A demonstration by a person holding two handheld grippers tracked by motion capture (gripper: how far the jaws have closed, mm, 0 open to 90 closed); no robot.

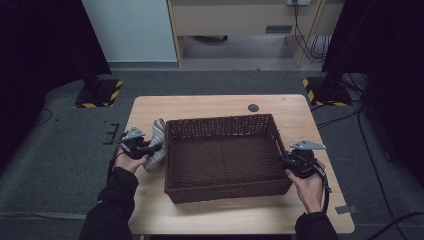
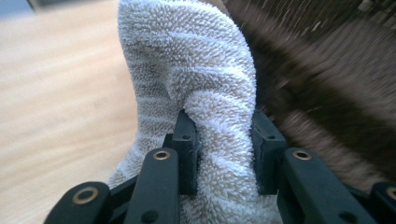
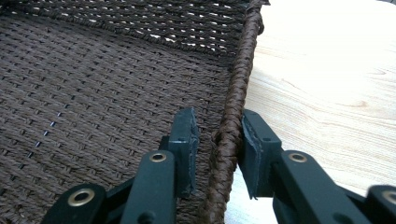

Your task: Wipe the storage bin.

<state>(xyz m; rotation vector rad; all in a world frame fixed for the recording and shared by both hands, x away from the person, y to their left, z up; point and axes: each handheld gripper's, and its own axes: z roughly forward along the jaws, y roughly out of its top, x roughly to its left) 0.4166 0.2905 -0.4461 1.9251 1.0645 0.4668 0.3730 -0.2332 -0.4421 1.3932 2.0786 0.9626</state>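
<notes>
A pale striped terry towel [image 1: 158,136] stands bunched on the wooden table just outside the left wall of a dark brown wicker basket [image 1: 222,120]. My left gripper [image 1: 154,148] is shut on it. In the left gripper view the towel [image 2: 187,60] is pinched between both pads of the left gripper [image 2: 223,140], with the basket [image 2: 327,93] blurred behind it. My right gripper [image 1: 284,161] is at the basket's right wall. In the right gripper view the jaws of the right gripper [image 3: 218,140] straddle the braided rim [image 3: 233,107]; the right pad touches it, and a gap shows at the left pad.
The basket sits in the middle of the light wooden table [image 1: 210,104], and nothing lies inside it. A small dark round mark [image 1: 253,107] is on the table behind the basket. Grey carpet surrounds the table, with stand bases marked in yellow and black [image 1: 100,94] at the far corners.
</notes>
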